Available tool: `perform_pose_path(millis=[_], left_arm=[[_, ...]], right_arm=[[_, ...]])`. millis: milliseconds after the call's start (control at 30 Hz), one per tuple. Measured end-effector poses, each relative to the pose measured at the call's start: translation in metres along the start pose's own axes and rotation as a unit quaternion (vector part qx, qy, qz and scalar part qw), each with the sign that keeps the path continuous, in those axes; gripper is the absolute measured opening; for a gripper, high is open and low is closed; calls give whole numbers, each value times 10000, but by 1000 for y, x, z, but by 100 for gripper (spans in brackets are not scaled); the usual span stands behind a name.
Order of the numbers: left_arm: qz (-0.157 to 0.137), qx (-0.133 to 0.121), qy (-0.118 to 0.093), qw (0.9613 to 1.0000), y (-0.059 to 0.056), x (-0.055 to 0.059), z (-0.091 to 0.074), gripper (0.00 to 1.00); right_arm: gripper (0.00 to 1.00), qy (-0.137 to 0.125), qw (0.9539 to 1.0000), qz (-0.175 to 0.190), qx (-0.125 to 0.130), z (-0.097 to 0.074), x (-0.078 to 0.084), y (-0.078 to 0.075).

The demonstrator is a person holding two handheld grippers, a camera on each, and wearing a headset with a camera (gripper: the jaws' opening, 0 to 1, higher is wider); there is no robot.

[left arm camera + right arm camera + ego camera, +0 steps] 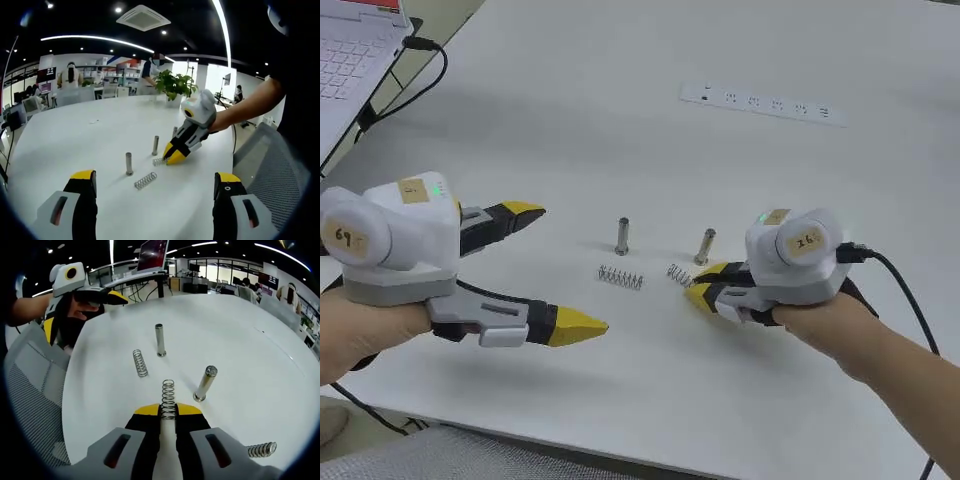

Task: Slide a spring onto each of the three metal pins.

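- Your right gripper (168, 411) is clenched on one end of a spring (168, 392). The rest sticks out ahead of the tips, along the jaws.
- The nearer pin (205, 383) stands upright just right of that free end, mid-worktop (620, 100) toward the near edge. Your right gripper is by far the closer one.
- The spring's axis looks roughly level and the pin's vertical, so you will likely need to tip the spring up over the pin's head.
- Your left gripper (548, 266) hangs released, jaws wide, well left of the loose spring (620, 277) and the second pin (622, 236).
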State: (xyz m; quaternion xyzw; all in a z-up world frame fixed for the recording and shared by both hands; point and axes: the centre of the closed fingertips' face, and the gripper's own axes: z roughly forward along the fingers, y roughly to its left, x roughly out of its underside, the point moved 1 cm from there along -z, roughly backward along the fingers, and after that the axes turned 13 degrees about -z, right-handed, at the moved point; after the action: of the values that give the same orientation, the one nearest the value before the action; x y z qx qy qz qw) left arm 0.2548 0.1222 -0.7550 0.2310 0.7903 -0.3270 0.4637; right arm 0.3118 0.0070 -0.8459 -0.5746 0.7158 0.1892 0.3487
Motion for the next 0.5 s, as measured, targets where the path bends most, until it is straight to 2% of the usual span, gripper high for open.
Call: perform_pose_path(millis=[67, 167, 500], left_arm=[[10, 12, -2, 10000, 0, 0, 1, 95], [9, 16, -17, 10000, 0, -1, 1, 95], [29, 42, -13, 10000, -2, -2, 3, 95]], right_arm=[[8, 22, 9998, -183, -22, 1, -1, 1], [8, -10, 9996, -267, -97, 0, -2, 3], [8, -72, 9994, -308, -131, -10, -8, 5]])
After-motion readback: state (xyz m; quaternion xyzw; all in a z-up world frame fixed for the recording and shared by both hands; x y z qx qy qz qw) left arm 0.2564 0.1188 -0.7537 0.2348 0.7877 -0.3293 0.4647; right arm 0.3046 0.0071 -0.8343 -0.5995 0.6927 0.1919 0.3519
